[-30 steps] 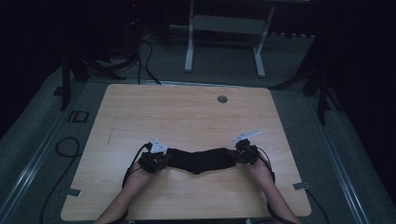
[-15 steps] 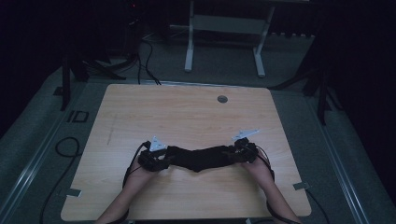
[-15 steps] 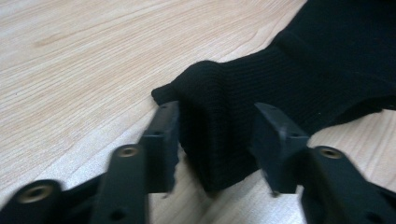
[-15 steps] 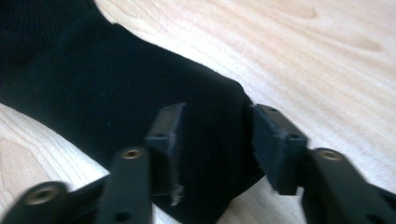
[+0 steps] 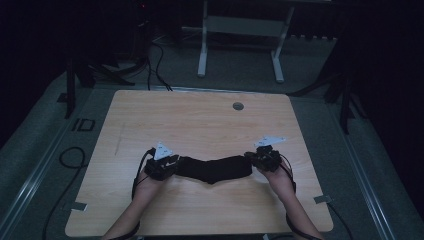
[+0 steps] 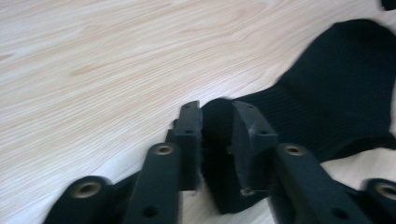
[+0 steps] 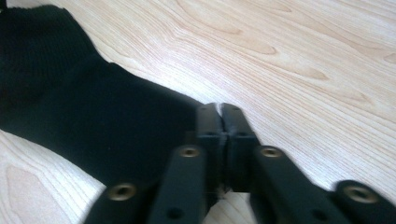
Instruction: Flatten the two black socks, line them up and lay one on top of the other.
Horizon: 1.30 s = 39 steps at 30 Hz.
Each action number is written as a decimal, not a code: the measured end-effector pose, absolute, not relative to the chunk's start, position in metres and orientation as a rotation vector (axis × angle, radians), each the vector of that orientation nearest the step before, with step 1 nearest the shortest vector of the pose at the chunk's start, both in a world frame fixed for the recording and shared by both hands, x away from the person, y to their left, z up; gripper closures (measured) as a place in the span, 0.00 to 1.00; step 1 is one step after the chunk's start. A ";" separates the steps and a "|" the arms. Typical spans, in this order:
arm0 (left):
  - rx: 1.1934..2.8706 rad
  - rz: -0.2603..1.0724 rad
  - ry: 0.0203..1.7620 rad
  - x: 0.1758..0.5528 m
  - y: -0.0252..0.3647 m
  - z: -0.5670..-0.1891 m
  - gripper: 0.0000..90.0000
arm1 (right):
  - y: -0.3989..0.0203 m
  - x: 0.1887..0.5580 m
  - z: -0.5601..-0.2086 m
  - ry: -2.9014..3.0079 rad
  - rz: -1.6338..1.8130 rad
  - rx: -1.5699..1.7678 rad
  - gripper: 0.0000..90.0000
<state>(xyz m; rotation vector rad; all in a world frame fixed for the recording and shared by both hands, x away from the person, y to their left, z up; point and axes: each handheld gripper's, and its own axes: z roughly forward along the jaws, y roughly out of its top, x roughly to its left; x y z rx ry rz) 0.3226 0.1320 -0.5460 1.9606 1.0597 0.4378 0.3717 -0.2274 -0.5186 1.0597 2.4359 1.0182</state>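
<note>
A black sock (image 5: 215,169) lies stretched left to right on the wooden table (image 5: 200,125), near its front edge. My left gripper (image 5: 172,165) is at the sock's left end. In the left gripper view the gripper (image 6: 217,107) is shut on a fold of the sock (image 6: 336,93), whose rest spreads away to the upper right. My right gripper (image 5: 252,159) is at the sock's right end. In the right gripper view its jaws (image 7: 220,109) are pressed together at the edge of the sock (image 7: 93,116), which runs off to the upper left.
A round grommet (image 5: 238,106) sits near the table's far edge. Beyond the table stands a white desk frame (image 5: 202,50) on the grey floor. Cables (image 5: 70,155) trail on the floor to the left. A person's forearms enter from the bottom.
Both grippers have stayed at the sock's two ends with only slight shifts. The sock remains stretched between them.
</note>
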 end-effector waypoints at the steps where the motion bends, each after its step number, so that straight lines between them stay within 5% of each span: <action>1: 1.978 0.438 1.047 0.323 0.128 -0.546 0.88 | -0.227 0.371 -0.519 2.430 1.026 1.061 0.99; 5: 2.036 0.448 1.035 0.326 0.118 -0.551 0.94 | -0.221 0.371 -0.522 2.470 1.018 1.031 1.00; 30: 2.078 0.503 1.097 0.332 0.118 -0.557 0.95 | -0.220 0.384 -0.545 2.535 0.906 1.082 0.99; 35: 1.983 0.492 1.095 0.329 0.127 -0.553 0.83 | -0.219 0.381 -0.540 2.534 0.961 1.063 0.84; 37: 1.950 0.489 1.108 0.329 0.131 -0.551 0.56 | -0.219 0.375 -0.529 2.504 1.040 1.025 0.53; 39: 1.915 0.491 1.113 0.329 0.134 -0.550 0.41 | -0.220 0.374 -0.526 2.490 1.048 1.008 0.39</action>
